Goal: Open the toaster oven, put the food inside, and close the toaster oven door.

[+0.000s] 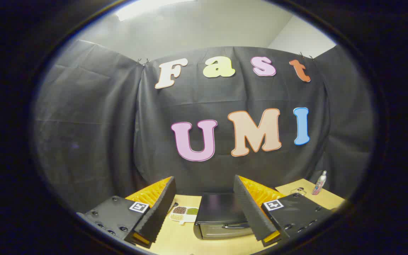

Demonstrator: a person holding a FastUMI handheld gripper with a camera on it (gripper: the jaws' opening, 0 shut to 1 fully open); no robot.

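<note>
gripper point(204, 209) held above the wooden table point(175, 241), fingers spread wide, gripping nothing. toaster oven point(220, 216) sits on the table just ahead, between the fingers and nearer the right one, which overlaps its right edge; door closed, handle point(234, 225) across the front. white tray of food point(183, 213) with small brown and green heaps lies just left of the oven. small bottle point(319, 182) stands far right, near the table's back corner.

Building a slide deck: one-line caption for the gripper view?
Open gripper hovers above the closed toaster oven on the table, food dish beside it.
</note>
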